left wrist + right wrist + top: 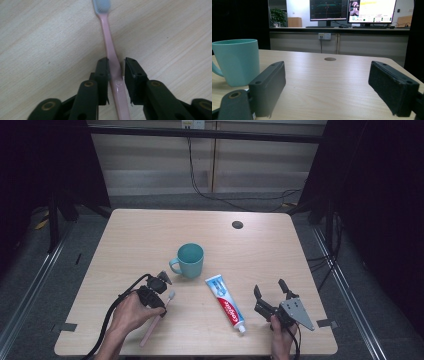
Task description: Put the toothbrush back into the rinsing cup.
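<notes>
A pink toothbrush (154, 325) (110, 47) with a pale blue head lies near the table's front left. My left gripper (160, 308) (116, 65) points down over it and straddles the handle about midway. One pad touches the handle and a thin gap shows at the other, so the jaws stand open. A teal mug (189, 260) (237, 60) stands upright mid-table. A toothpaste tube (226, 304) lies flat between the two grippers, cap toward the front edge. My right gripper (270, 287) (327, 75) rests low at the front right, open wide with nothing between its jaws.
The wooden table (150, 235) has a round cable hole (237, 224) (330, 59) near its far edge. Beyond the table stand cabinets with cables hanging down and monitors (352, 10). Tape marks sit at the front corners.
</notes>
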`<state>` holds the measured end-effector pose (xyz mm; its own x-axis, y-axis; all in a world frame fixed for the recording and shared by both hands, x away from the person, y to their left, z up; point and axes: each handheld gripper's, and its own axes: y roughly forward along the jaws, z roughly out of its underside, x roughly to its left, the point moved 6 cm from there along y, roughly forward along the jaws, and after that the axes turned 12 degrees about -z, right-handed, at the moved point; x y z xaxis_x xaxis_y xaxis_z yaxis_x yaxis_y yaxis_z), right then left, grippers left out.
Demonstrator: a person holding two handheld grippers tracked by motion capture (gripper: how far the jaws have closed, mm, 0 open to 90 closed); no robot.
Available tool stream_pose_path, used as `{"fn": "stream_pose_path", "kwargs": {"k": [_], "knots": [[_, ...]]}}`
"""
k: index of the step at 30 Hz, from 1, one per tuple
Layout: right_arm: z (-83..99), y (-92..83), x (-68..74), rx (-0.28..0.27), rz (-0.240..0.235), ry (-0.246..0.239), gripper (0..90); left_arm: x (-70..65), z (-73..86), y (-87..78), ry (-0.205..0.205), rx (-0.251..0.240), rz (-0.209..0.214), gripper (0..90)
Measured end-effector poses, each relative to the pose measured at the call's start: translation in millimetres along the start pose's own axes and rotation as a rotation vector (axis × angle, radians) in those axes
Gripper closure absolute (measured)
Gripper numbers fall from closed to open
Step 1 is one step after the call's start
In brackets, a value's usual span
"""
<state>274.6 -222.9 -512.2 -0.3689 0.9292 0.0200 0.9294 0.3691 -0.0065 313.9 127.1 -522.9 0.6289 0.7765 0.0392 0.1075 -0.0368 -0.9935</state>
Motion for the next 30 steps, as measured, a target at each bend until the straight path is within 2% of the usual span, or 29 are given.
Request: {"fn": "stream_pose_path", "kwargs": {"k": [4, 5, 9, 13, 30], "knots": [[0.0, -0.1, 0.0, -0.001, 0.000, -0.001, 13.3, 0.7, 1.6, 0.0, -0.003, -0.014, -0.016, 78.7], [0.0, -0.1, 0.0, -0.001, 0.000, -0.001, 13.3, 0.0, 2.0, -0.1, 0.009, -0.013, -0.032, 78.8], [0.0, -0.1, 0.0, -0.001, 0.000, -0.001, 13.4, -0.6, 1.7, -0.4, 0.038, 0.005, -0.040, 79.3], [0.0, 0.1, -0.1, 0.000, -0.001, -0.001, 13.5, -0.2, 1.0, -0.3, 0.055, 0.010, -0.030, 79.5], [0.0, 0.1, 0.0, 0.001, -0.001, 0.000, 13.5, 1.1, 1.5, -0.4, 0.083, 0.006, -0.011, 79.6]]}}
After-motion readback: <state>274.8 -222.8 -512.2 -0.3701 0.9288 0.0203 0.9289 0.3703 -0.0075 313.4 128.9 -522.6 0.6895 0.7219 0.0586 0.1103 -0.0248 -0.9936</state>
